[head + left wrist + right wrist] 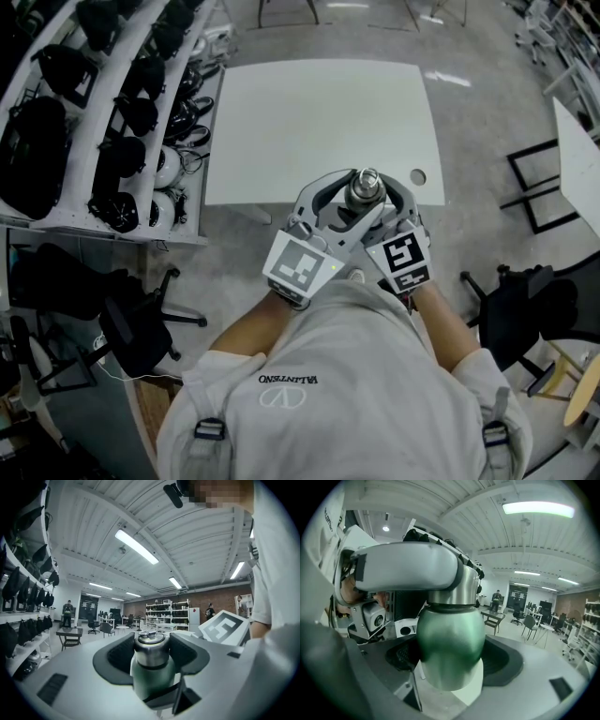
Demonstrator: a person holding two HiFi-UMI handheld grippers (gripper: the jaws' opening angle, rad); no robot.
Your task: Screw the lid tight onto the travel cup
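I hold a green travel cup (450, 641) with a steel lid (151, 649) in the air, between me and the near edge of the white table (319, 122). My right gripper (450, 656) is shut on the cup's green body, with a black pad against each side. My left gripper (151, 652) reaches across the top, its pads against the steel lid above the green shoulder (152, 679). In the head view the lid (366, 185) shows from above, ringed by both pairs of jaws. The cup's bottom is hidden.
Shelves with black bags and helmets (84, 122) run along the left. Office chairs stand at the lower left (141, 328) and lower right (525, 309). Another table's corner (577, 159) is at the right. A small round hole (418, 176) sits near the table's front right corner.
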